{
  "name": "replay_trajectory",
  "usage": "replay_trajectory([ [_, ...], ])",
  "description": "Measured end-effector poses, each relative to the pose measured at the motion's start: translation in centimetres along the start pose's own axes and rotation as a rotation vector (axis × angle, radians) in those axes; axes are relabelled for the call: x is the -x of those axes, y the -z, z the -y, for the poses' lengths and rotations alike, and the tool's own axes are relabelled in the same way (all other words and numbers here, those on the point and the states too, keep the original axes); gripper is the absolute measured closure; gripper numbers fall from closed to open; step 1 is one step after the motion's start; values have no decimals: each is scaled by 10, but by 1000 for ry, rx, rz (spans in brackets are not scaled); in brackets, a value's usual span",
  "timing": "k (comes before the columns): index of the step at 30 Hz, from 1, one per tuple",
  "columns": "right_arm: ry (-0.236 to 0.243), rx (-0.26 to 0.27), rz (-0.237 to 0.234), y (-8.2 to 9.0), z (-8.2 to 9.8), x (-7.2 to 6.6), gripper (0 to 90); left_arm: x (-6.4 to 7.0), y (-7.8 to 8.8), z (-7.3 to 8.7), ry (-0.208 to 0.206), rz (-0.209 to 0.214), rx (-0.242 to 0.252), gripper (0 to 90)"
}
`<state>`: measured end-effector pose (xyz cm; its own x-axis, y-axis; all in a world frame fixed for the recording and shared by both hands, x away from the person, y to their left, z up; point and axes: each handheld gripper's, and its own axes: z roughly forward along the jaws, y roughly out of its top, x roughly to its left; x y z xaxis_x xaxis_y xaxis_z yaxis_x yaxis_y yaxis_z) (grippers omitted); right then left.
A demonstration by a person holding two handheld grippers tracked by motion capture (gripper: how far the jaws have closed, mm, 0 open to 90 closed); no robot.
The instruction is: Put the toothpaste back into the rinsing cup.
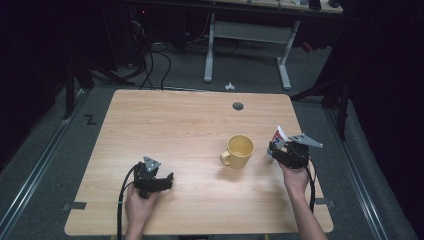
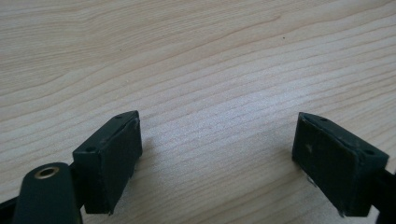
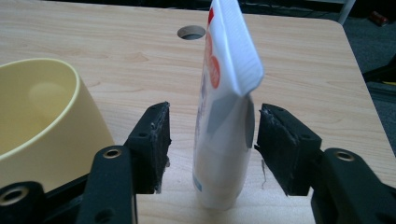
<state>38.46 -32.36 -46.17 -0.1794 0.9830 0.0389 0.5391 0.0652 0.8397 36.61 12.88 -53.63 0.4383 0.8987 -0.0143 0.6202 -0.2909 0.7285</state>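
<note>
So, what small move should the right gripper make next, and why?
Probably close the right gripper a little more. The upright white tube stands between its jaws; the right pad looks at its edge, but a gap shows on the left, so it is not yet gripped. The yellow mug is beside it.

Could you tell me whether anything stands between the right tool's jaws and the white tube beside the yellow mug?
Nothing visible does: the white, crimped-end plastic tube stands upright between the right tool jaws. The yellow ceramic mug sits off to one side.
</note>
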Motion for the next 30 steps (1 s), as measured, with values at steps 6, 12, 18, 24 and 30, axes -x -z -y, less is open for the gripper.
replay_trajectory([
  [6, -4, 5, 15, -6, -3, 1, 485, 0, 0, 0, 0, 0, 0, 163],
  [12, -16, 14, 23, -11, -5, 2, 507, 0, 0, 0, 0, 0, 0, 163],
  [18, -22, 1, 29, -16, -4, 4, 519, 0, 0, 0, 0, 0, 0, 162],
  [24, -24, -2, 28, -20, -3, 4, 539, 0, 0, 0, 0, 0, 0, 163],
  [30, -26, -5, 24, -25, -2, 4, 553, 0, 0, 0, 0, 0, 0, 162],
])
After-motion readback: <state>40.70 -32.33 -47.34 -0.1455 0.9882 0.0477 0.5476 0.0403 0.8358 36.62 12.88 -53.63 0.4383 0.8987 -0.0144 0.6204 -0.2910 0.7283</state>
